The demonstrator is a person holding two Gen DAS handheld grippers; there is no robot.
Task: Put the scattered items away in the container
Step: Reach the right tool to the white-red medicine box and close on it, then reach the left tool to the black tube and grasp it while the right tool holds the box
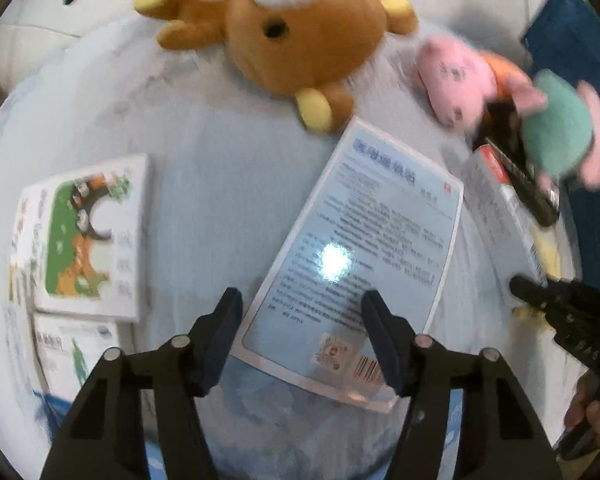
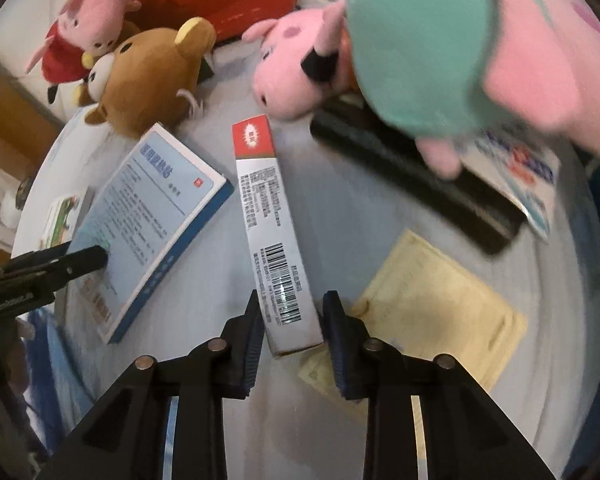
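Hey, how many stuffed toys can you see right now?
4: a red-dressed pig top left, brown bear beside it, orange-dressed pig in the middle, teal-dressed pig top right. Others may be hidden.

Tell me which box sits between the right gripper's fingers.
The long narrow white box with the red end; the wide blue box lies off to its side.

Between flat box (image 2: 156, 216) on the left and envelope (image 2: 432, 304) on the right: long carton (image 2: 274, 236). Behind these, bear (image 2: 152, 76) left, pig toy (image 2: 420, 52) right, atop remote (image 2: 412, 184).
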